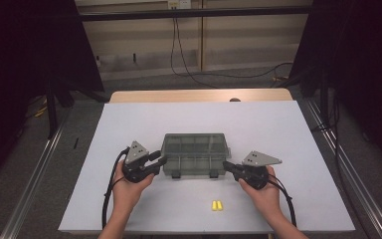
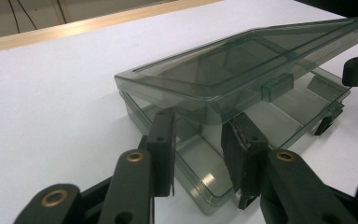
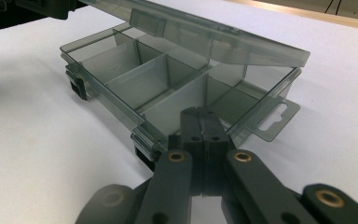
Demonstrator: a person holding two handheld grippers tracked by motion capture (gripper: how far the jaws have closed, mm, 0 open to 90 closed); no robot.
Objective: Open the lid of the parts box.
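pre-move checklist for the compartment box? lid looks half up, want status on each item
1. Lid raised off the box: ok, tilted up at the front.
2. Left gripper on the lid: cannot tell, jaws apart under the lid's front edge.
3. Right gripper at the box's end: ok, jaws shut together, nothing seen between them.
4. Compartments free: ok, those seen are empty.
5. Yellow pieces within reach: ok, on the table in front of the box.

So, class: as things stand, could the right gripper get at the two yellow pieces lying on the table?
Probably yes. The yellow pieces lie on bare table just in front of the box, near the right gripper, with nothing between. Its jaws are shut and would have to open first.
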